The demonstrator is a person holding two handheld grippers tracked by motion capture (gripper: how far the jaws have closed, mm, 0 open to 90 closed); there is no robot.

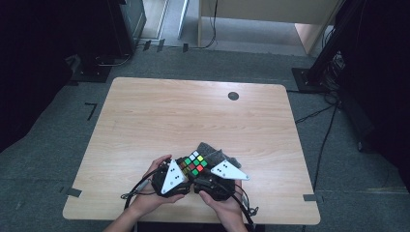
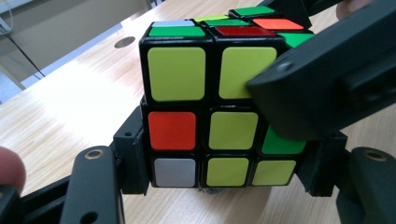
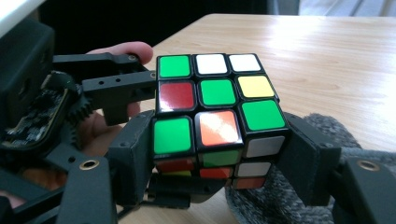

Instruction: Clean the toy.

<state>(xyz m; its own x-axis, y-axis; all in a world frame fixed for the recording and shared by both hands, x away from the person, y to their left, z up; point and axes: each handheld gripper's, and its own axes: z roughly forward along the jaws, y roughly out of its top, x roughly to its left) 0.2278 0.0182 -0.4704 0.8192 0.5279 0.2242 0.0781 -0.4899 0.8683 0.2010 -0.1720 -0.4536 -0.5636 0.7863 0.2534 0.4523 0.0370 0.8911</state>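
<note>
Clearly nobody is close to finishing this puzzle cube [image 1: 194, 163], which sits near the lower middle of the high view, held between the two grippers just above the wooden table [image 1: 193, 111]. Every face I can see is a jumble. In the right gripper view the top of it carries green, white, yellow, red and orange squares mixed together; in the left gripper view the near face is mostly yellow-green but broken by an orange square, a white one and a green one.

As I read it, the left gripper [image 2: 224, 172] has its jaws against the lower layers, one at each side of the cube, pads touching. The right gripper [image 3: 219, 154] is clamped on the cube's lower part in its own view, a jaw pressed to each flank. One jaw of the right gripper cuts across the upper right of the left gripper view, lying over the cube's corner.

A grey knitted cloth [image 1: 212, 152] lies just behind the cube, beside the right gripper.

So the grip for a turn looks settled, but nearly all the sorting of colours is left to do.
</note>
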